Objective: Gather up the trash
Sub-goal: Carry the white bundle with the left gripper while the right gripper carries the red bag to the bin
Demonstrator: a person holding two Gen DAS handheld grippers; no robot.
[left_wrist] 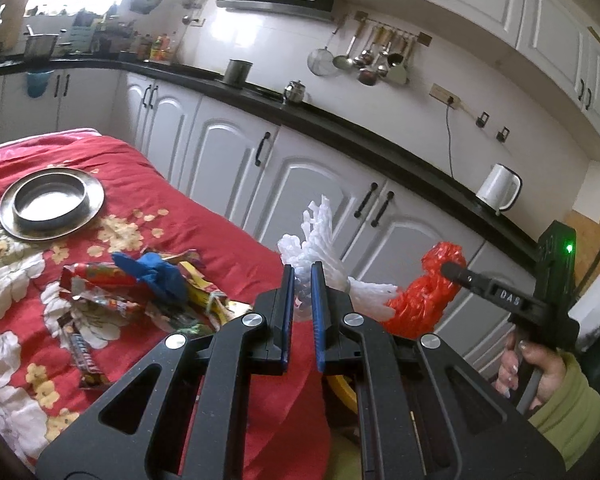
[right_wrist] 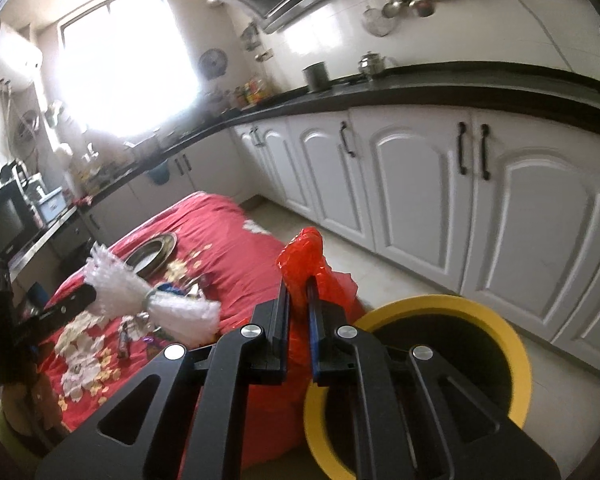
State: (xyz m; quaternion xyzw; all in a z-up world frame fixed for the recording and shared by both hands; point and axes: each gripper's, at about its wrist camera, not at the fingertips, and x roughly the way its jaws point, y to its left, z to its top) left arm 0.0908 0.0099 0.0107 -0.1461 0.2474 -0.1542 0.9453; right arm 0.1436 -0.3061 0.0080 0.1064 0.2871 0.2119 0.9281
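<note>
Two pieces of trash hung clear of the table, each pinched in its own tongs. White foam netting (left_wrist: pixel 320 248) stood between the blue pads of the left gripper (left_wrist: pixel 303 280), fanning above and to the right of the tips. Just beside it, a crumpled red plastic bag (right_wrist: pixel 306 264) was clamped in the right gripper (right_wrist: pixel 298 292), bulging above and below the pressed-together fingers, with the yellow-rimmed bin (right_wrist: pixel 516 344) near its lower right. More wrappers (left_wrist: pixel 112 292) lay on the red floral cloth (left_wrist: pixel 204 216), well apart from a steel plate (left_wrist: pixel 52 204).
</note>
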